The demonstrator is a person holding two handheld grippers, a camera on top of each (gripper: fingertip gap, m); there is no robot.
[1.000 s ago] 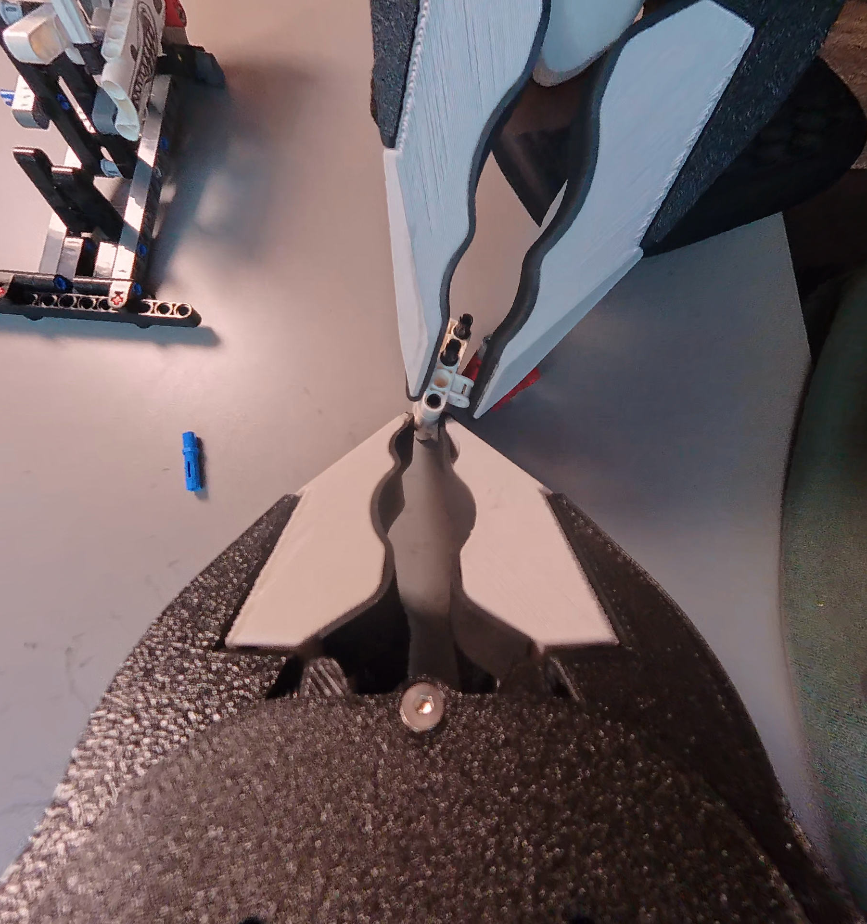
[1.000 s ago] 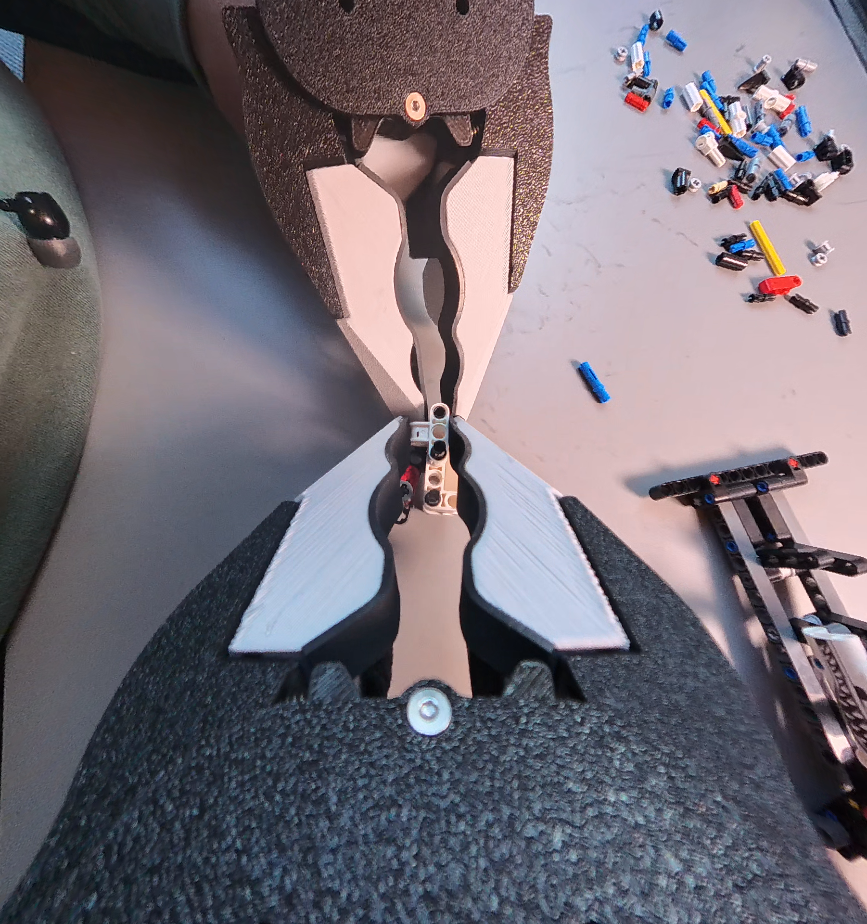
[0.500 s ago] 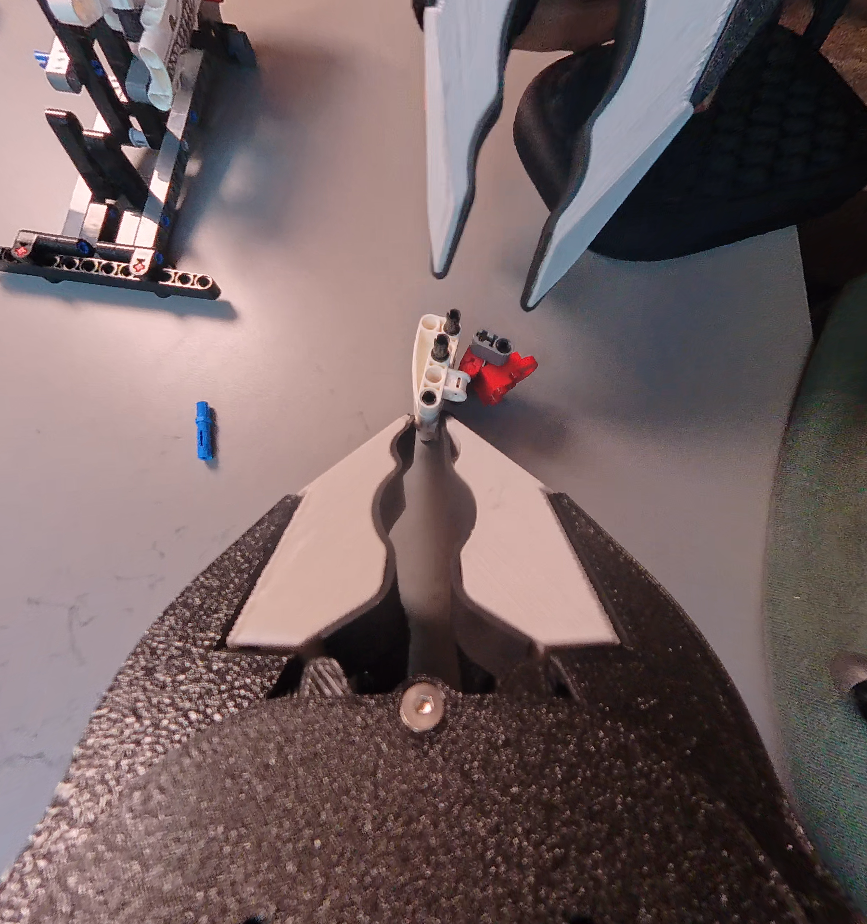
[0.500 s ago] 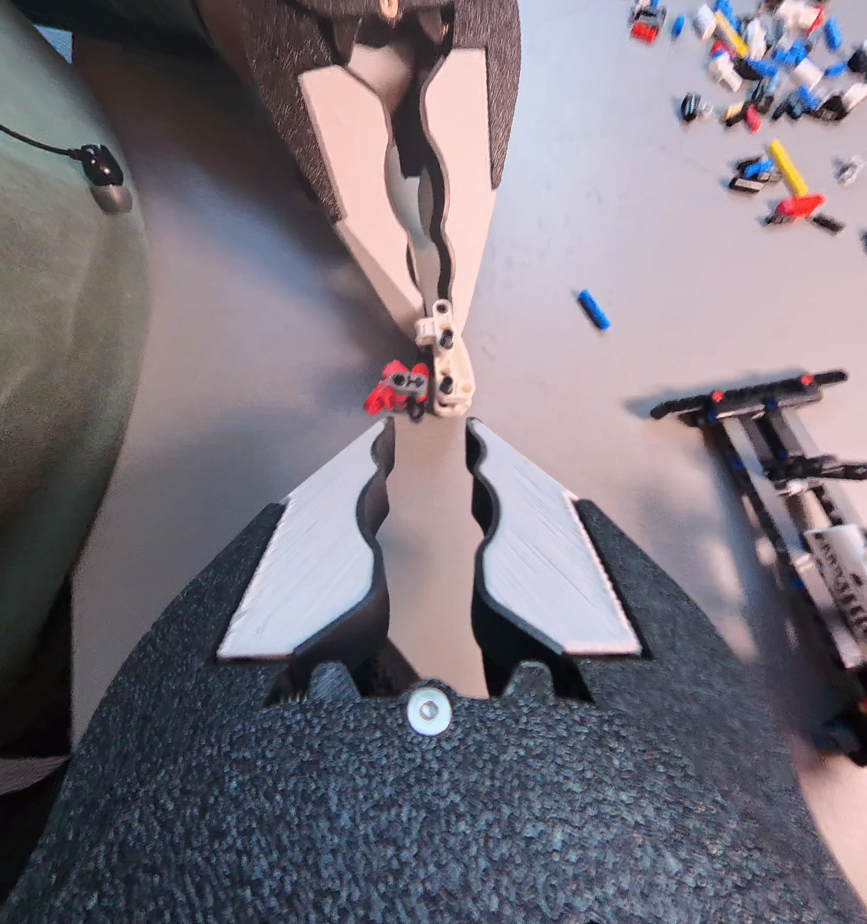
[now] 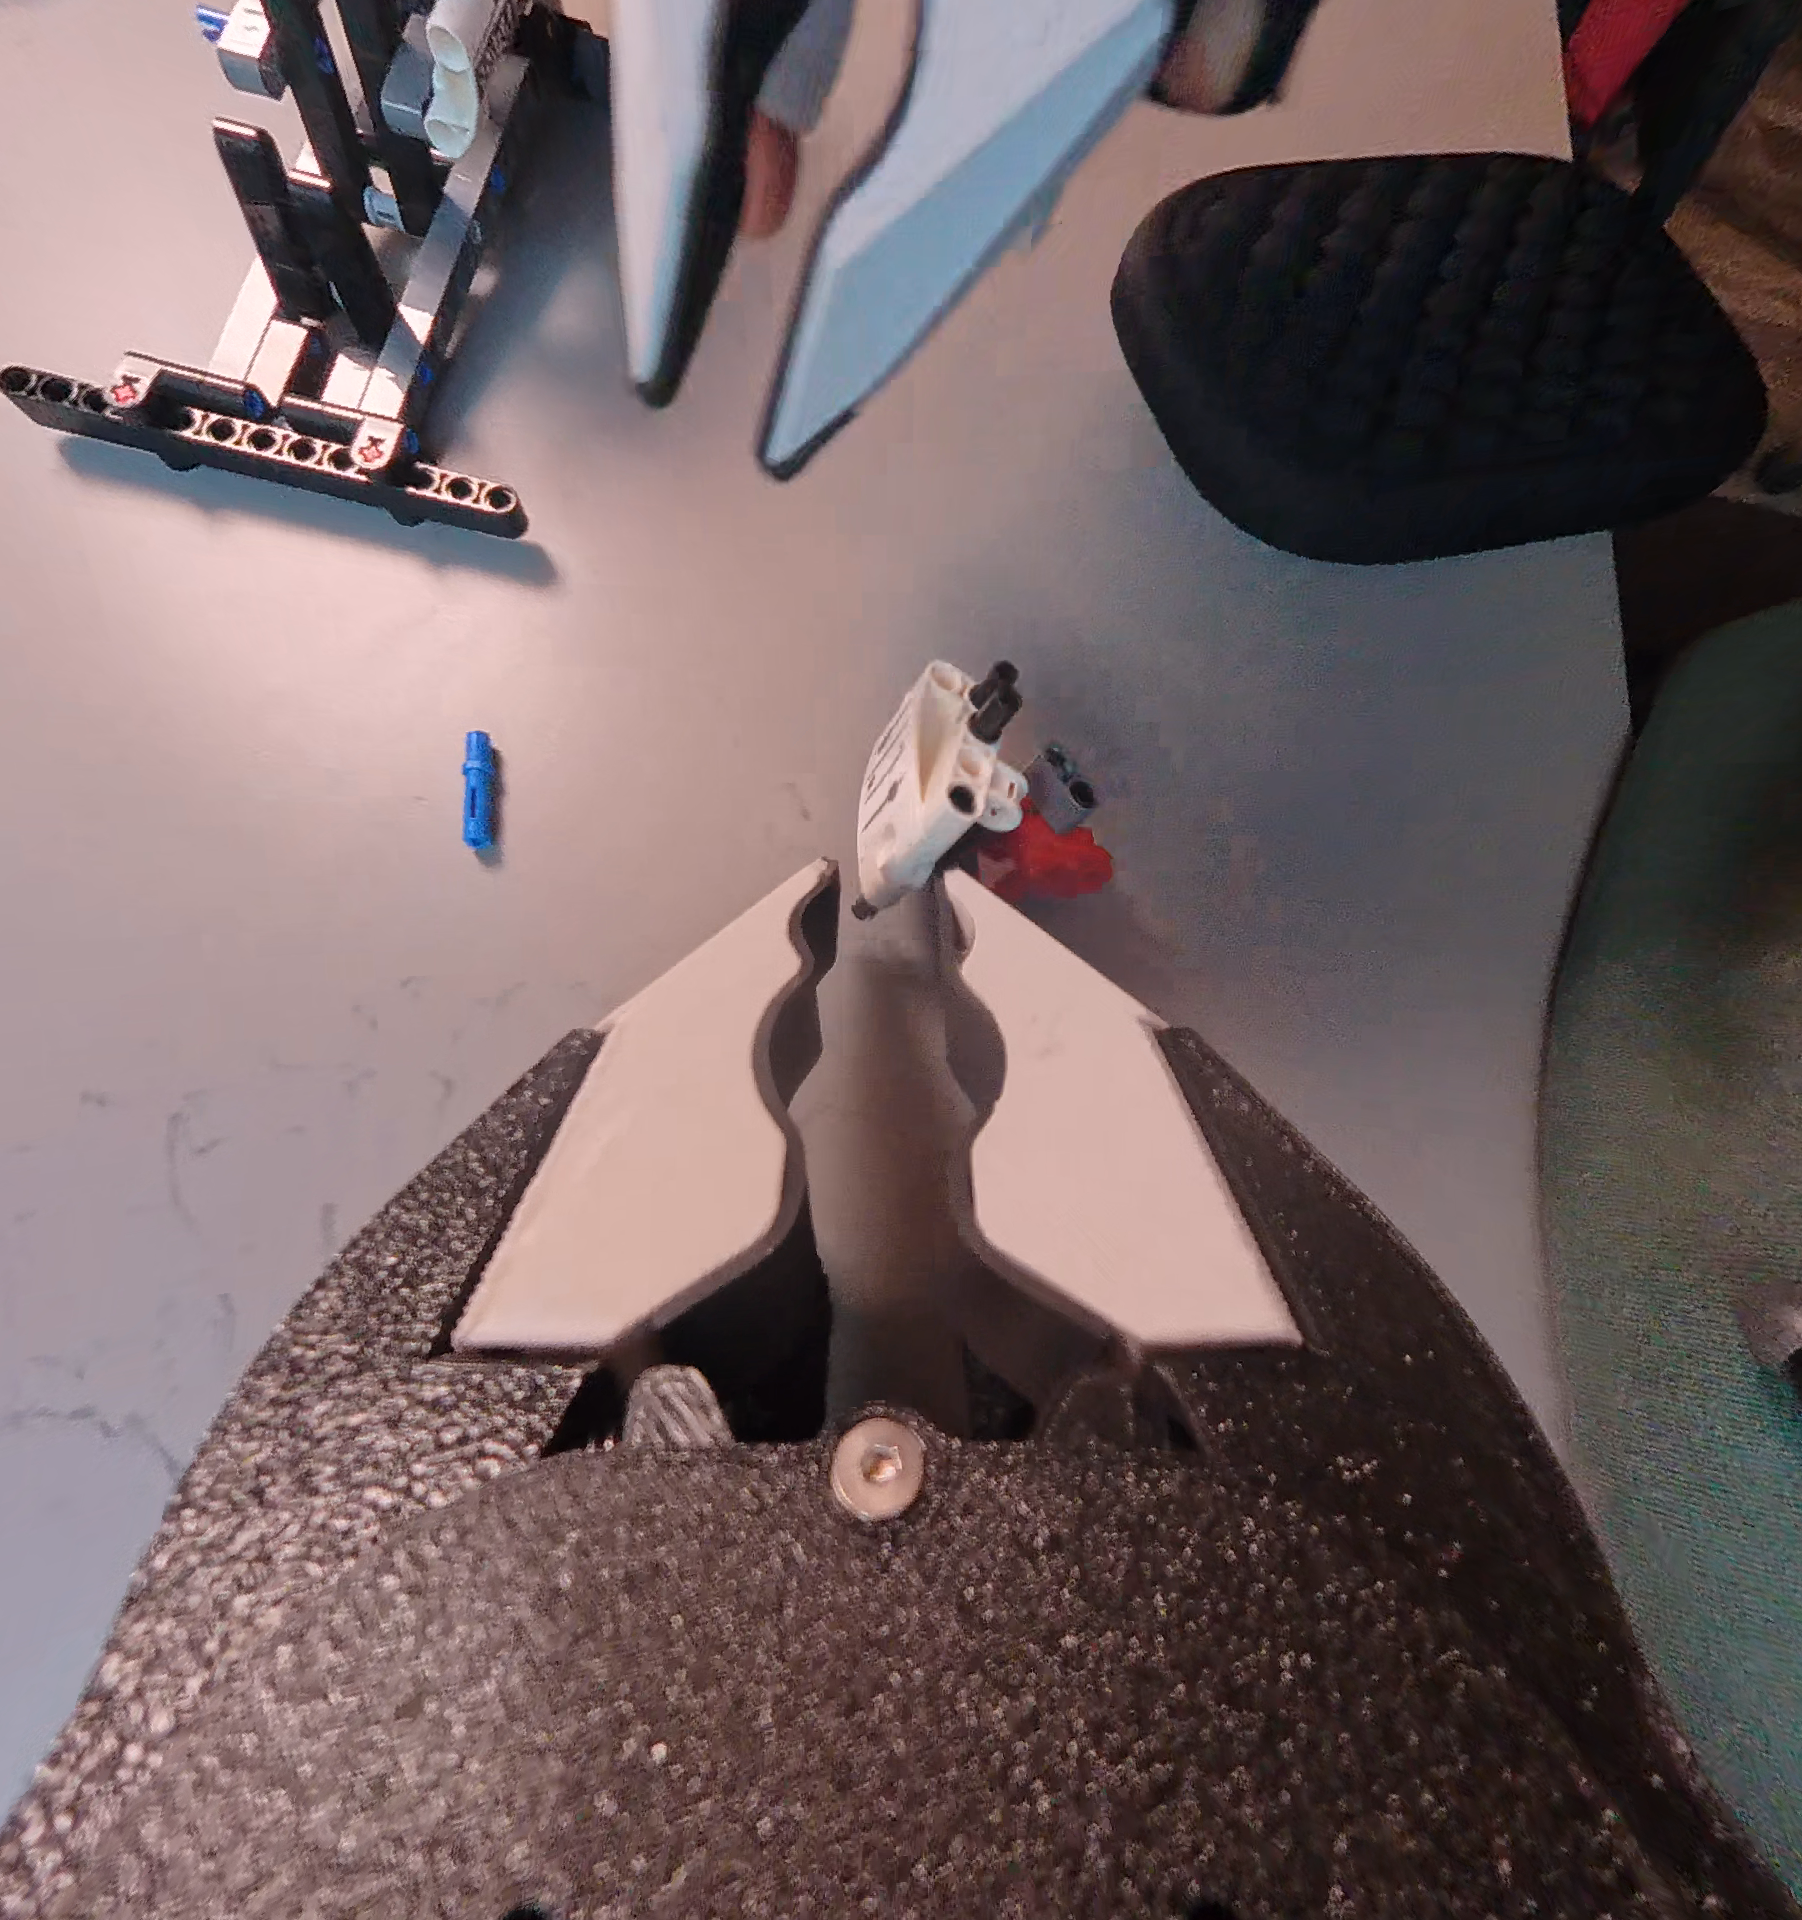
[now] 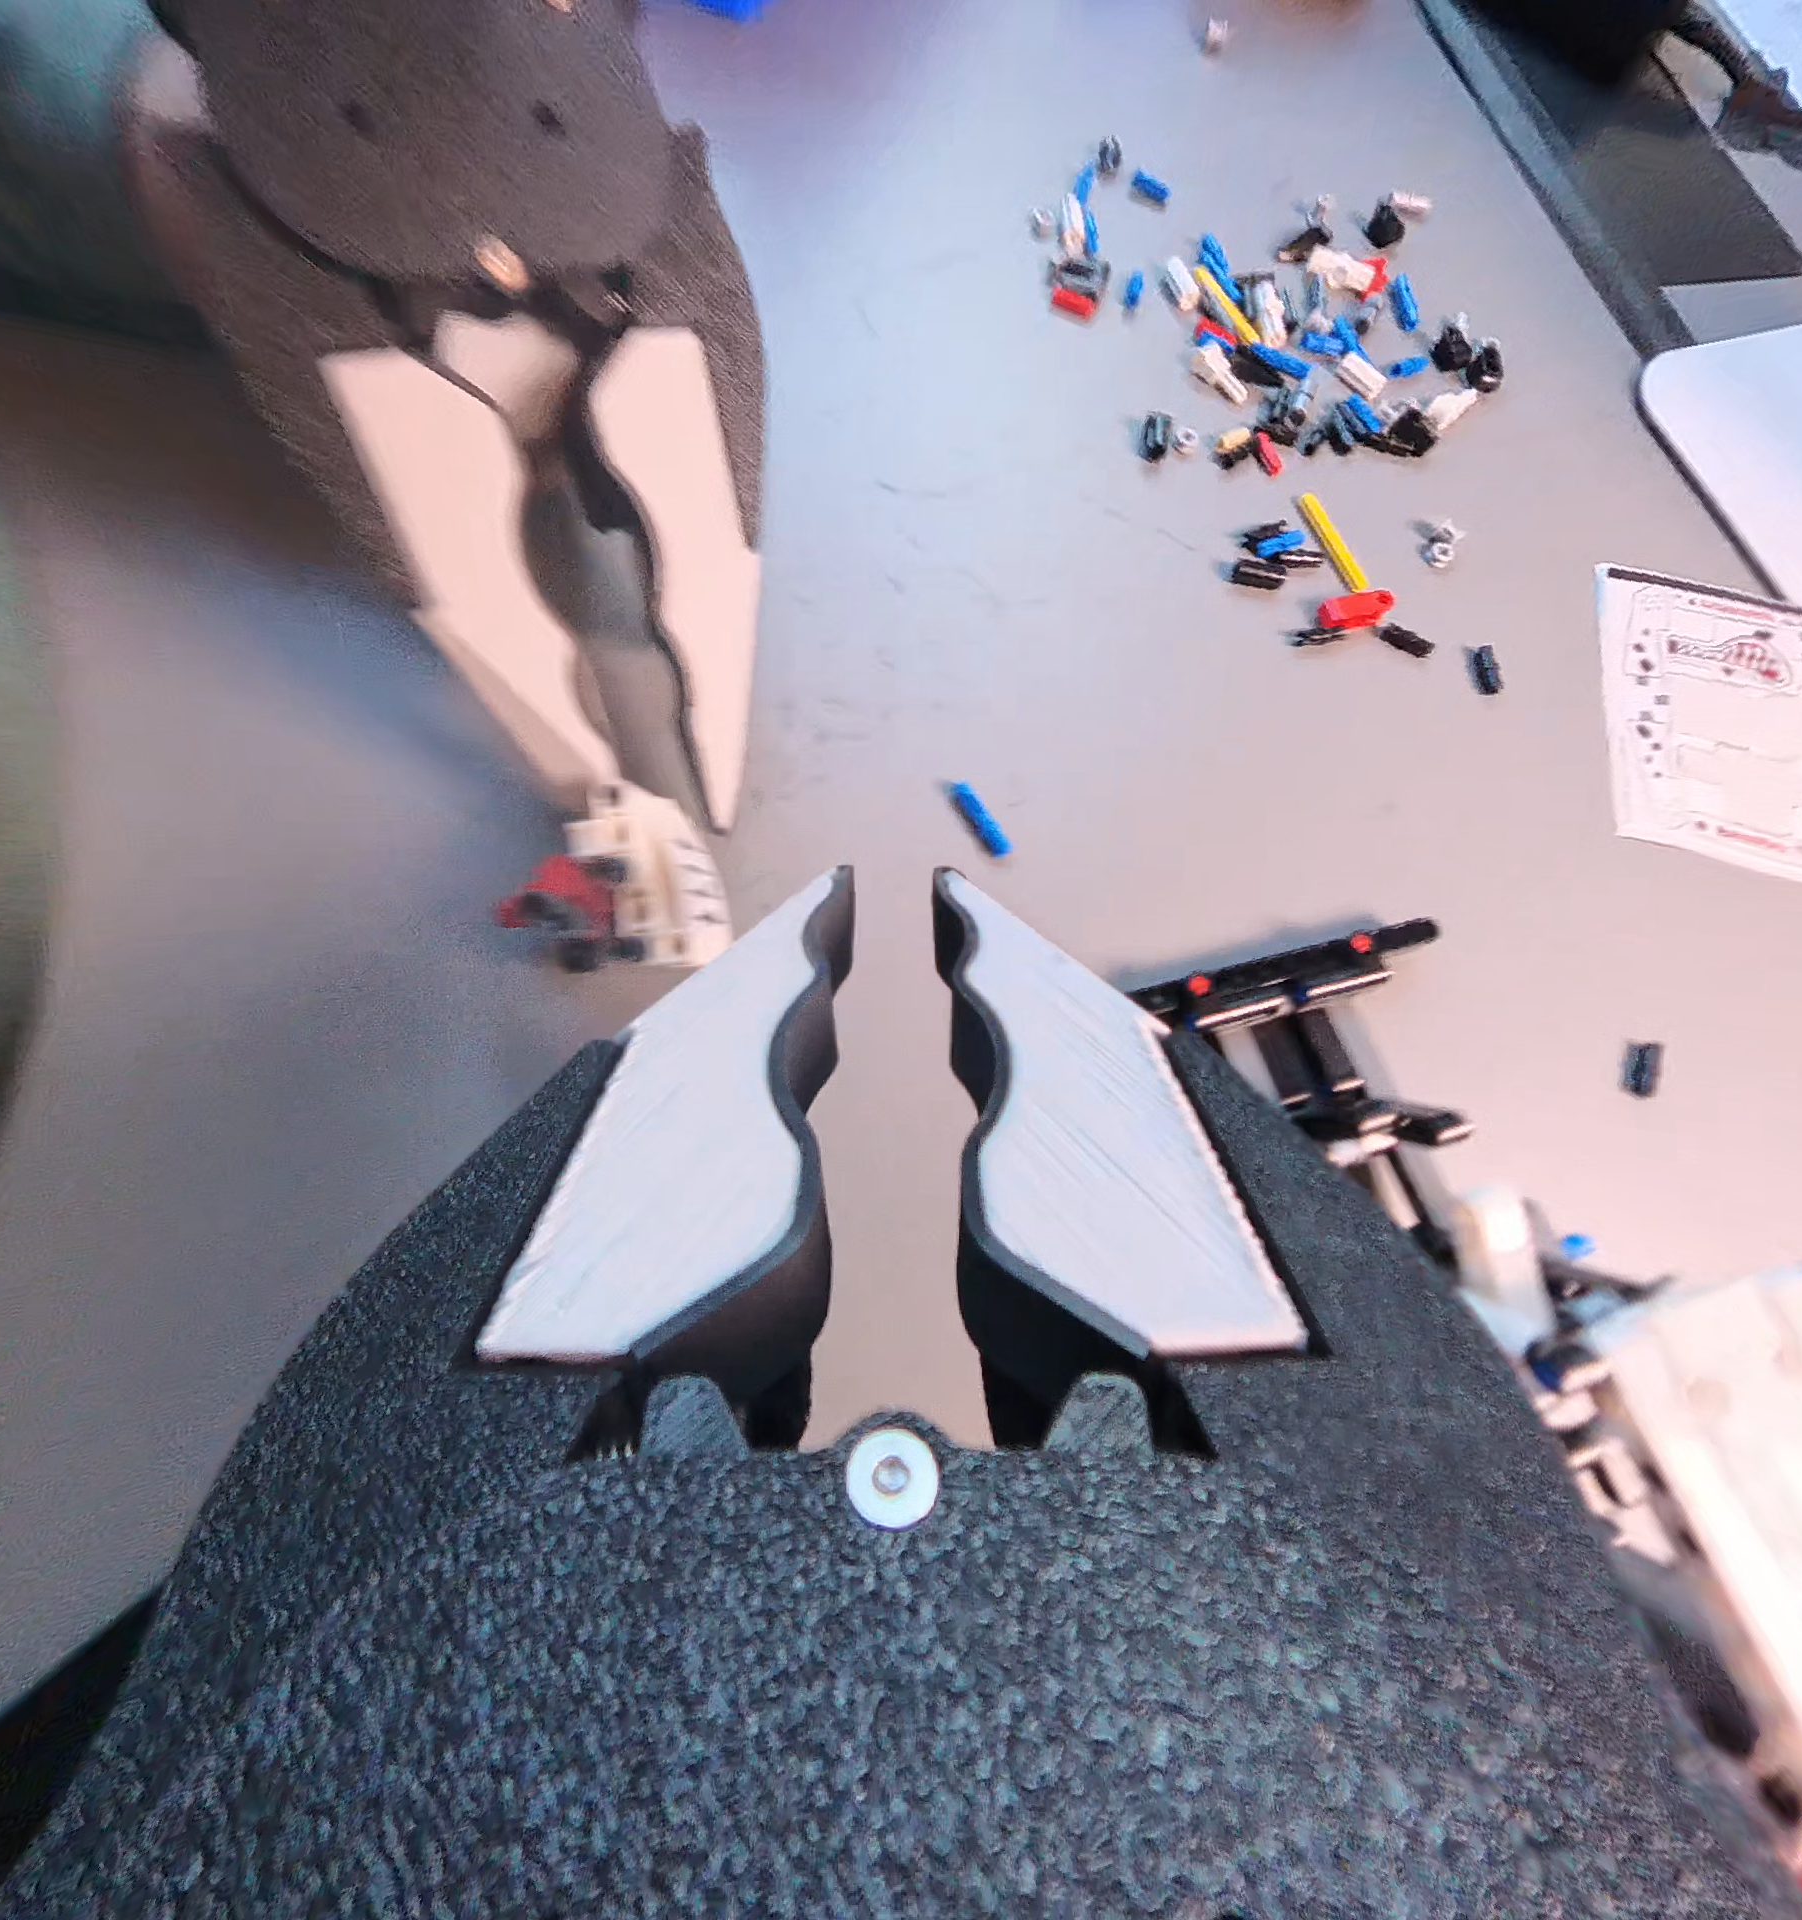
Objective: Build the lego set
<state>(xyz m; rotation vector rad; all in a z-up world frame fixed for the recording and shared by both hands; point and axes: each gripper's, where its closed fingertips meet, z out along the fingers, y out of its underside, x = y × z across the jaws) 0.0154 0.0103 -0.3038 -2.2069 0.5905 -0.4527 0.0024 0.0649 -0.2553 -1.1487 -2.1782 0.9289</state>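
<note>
White lego sub-assembly, glossy plastic with black pins and a red block behind, tips at left gripper; its fingertips sit narrowly apart around the piece's lower end, grip unclear; right gripper spread, empty, wavy grey fingers; black-and-white beam frame well apart on smooth grey table; blue pin lies loose, bare room around it.

No writing is legible; the printed sheet and white piece carry marks, perhaps lettering, too blurred.
</note>
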